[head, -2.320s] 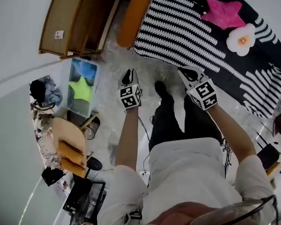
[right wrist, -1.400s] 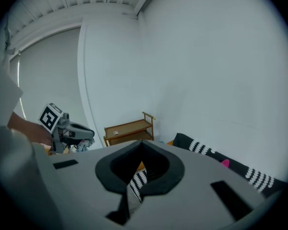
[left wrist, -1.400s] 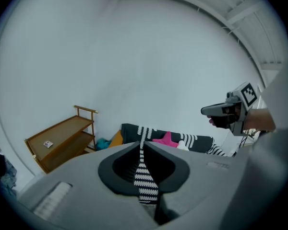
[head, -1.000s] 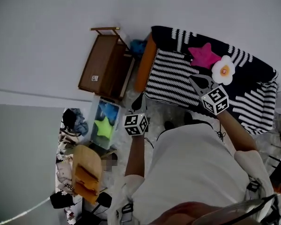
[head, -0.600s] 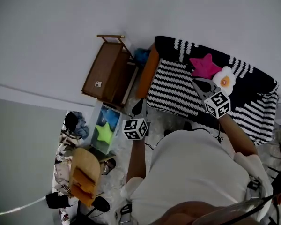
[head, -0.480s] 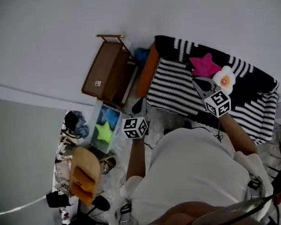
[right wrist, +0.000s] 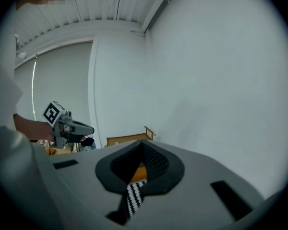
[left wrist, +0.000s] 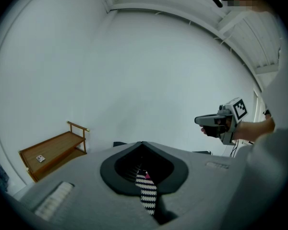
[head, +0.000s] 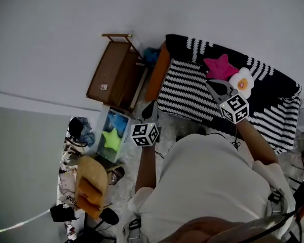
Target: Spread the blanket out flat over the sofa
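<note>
The black-and-white striped blanket (head: 190, 92) lies spread over the sofa, whose orange arm (head: 156, 74) shows at the left end. A pink star cushion (head: 220, 66) and a white flower cushion (head: 242, 81) rest on it. My left gripper (head: 152, 108) is held in the air in front of the sofa's left corner, jaws shut and empty. My right gripper (head: 213, 86) is raised over the blanket's front part, its jaws meeting at the tips with nothing in them. From the left gripper view (left wrist: 142, 143) a strip of blanket (left wrist: 147, 191) shows below the jaws, and the right gripper (left wrist: 198, 120) is seen level beside it.
A low wooden shelf (head: 114, 72) stands against the wall left of the sofa. A clear box (head: 110, 134) with star cushions, a wooden stool (head: 91, 185) and clutter sit on the floor at the left. The person's white-shirted body fills the lower middle.
Since the earliest frame both grippers have risen away from the blanket's front edge and the person has straightened up. Over the last second they have hardly shifted.
</note>
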The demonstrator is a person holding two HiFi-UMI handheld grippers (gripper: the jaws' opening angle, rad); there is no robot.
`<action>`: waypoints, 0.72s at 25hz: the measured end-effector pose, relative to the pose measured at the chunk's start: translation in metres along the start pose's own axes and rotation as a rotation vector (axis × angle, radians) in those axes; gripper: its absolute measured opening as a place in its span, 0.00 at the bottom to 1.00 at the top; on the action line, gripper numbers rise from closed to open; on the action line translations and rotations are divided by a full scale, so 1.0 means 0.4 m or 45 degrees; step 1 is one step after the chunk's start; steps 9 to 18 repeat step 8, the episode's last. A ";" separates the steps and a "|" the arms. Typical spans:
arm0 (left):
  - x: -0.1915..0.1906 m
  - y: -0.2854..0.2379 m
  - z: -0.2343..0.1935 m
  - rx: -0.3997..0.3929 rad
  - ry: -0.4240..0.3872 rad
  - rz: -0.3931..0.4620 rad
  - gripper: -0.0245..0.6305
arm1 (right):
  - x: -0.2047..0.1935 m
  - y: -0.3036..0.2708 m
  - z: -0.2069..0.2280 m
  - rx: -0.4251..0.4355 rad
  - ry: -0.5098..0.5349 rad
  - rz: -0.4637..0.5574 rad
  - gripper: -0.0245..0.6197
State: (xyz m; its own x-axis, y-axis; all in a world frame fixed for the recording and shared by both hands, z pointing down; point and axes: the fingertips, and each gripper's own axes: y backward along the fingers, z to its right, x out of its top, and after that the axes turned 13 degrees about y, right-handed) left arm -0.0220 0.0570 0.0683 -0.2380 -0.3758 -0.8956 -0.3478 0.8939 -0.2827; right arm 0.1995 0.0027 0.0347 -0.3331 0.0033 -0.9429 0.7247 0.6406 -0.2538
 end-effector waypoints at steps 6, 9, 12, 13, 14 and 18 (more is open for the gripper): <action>0.000 -0.001 -0.008 -0.002 0.013 0.002 0.06 | 0.004 -0.007 -0.006 0.003 0.006 0.004 0.03; -0.001 0.003 -0.010 -0.004 0.017 0.002 0.06 | 0.005 -0.007 -0.011 0.003 0.009 0.004 0.03; -0.001 0.003 -0.010 -0.004 0.017 0.002 0.06 | 0.005 -0.007 -0.011 0.003 0.009 0.004 0.03; -0.001 0.003 -0.010 -0.004 0.017 0.002 0.06 | 0.005 -0.007 -0.011 0.003 0.009 0.004 0.03; -0.001 0.003 -0.010 -0.004 0.017 0.002 0.06 | 0.005 -0.007 -0.011 0.003 0.009 0.004 0.03; -0.001 0.003 -0.010 -0.004 0.017 0.002 0.06 | 0.005 -0.007 -0.011 0.003 0.009 0.004 0.03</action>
